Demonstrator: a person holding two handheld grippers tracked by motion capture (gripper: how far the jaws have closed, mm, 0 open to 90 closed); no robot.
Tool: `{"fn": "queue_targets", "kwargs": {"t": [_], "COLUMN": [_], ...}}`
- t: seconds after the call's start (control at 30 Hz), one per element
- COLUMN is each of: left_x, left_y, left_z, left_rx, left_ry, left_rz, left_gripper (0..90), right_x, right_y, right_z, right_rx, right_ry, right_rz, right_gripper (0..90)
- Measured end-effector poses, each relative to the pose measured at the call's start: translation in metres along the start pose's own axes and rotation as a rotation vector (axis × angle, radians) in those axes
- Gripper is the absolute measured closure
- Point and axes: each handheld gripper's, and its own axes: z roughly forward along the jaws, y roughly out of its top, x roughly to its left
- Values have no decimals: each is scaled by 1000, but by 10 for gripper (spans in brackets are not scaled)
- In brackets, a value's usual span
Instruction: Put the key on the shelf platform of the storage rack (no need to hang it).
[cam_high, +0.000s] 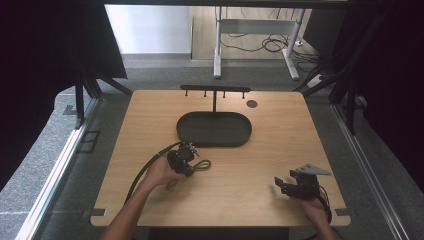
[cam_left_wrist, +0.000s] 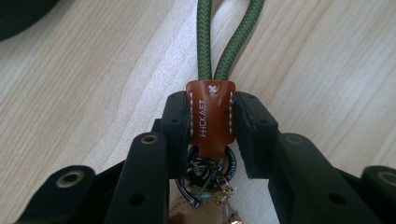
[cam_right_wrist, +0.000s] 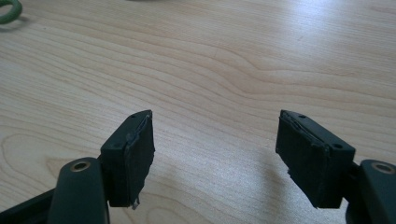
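Note:
A key fob lies on the wooden table: a brown leather tab (cam_left_wrist: 211, 116) stitched in white, a green braided cord loop (cam_left_wrist: 205, 42) running away from it, and dark metal rings (cam_left_wrist: 205, 171) on its near end. My left gripper (cam_left_wrist: 211, 100) is shut on the leather tab, with a pad pressed against each side. In the high view the left gripper (cam_high: 181, 159) sits left of centre with the green loop (cam_high: 202, 164) poking out to its right. My right gripper (cam_high: 280, 185) rests near the front right edge, and its jaws (cam_right_wrist: 215, 140) stand open over bare wood.
A dark oval tray (cam_high: 179, 127) lies at the table's far middle. Behind it stands a black T-shaped rack (cam_high: 215, 90) with small hooks, and a round dark grommet (cam_high: 252, 104) sits to its right. A bit of green cord (cam_right_wrist: 9, 11) shows at the right gripper view's top left.

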Motion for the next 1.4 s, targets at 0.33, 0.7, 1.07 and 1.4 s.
{"fn": "queue_targets", "kwargs": {"t": [0.33, 0.7, 1.07, 1.4], "left_x": [-3, -4, -3, -4], "left_y": [-3, -4, -8, -8], "left_z": [-53, -82, -93, -96], "left_rx": [-130, -211, -230, -239], "left_ry": [-20, -39, -33, -36], "left_rz": [21, 34, 40, 47], "left_gripper": [670, 670, 670, 669], "right_x": [0, 0, -2, -1], "right_y": [0, -2, -4, -5], "right_z": [0, 3, 2, 4], "right_rx": [0, 11, 15, 25], "right_ry": [-1, -6, -14, -14], "right_rz": [1, -8, 1, 1], "right_gripper": [288, 289, 290, 290]}}
